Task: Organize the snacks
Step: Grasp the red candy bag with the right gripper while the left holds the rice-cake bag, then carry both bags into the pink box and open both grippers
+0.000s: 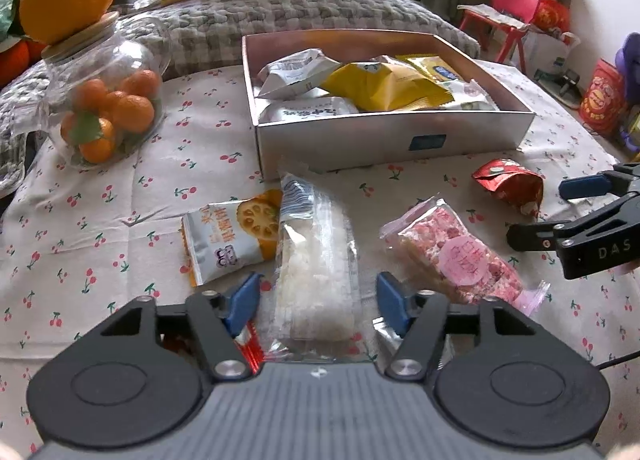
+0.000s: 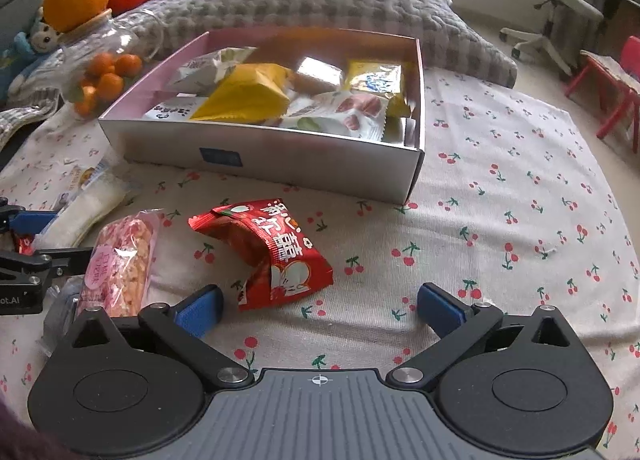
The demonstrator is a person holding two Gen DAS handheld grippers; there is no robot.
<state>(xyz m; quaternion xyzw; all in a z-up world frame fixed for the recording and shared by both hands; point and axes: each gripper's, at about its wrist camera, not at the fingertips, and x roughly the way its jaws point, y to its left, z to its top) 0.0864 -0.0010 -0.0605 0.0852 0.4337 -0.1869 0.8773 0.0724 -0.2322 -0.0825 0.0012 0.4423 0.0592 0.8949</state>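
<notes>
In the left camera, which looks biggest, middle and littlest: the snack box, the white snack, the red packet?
1. Silver snack box, clearly biggest.
2. White snack in clear wrap, though it lies nearest the camera, which flatters it.
3. Red packet, smallest, lying farther off.

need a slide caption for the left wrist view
Open left gripper straddling a clear-wrapped white snack bar on the cherry-print cloth, silver snack box beyond.

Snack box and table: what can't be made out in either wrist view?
- Box bottom layer: hidden by the packets piled on top, both views.
- Red item under the left gripper: mostly covered by the left finger and the white rice bar.
- Right gripper: cut off by the left view's right edge.
- Pink bar near end: hidden behind the right gripper's body.
- Box's blue label: text too blurred.
</notes>
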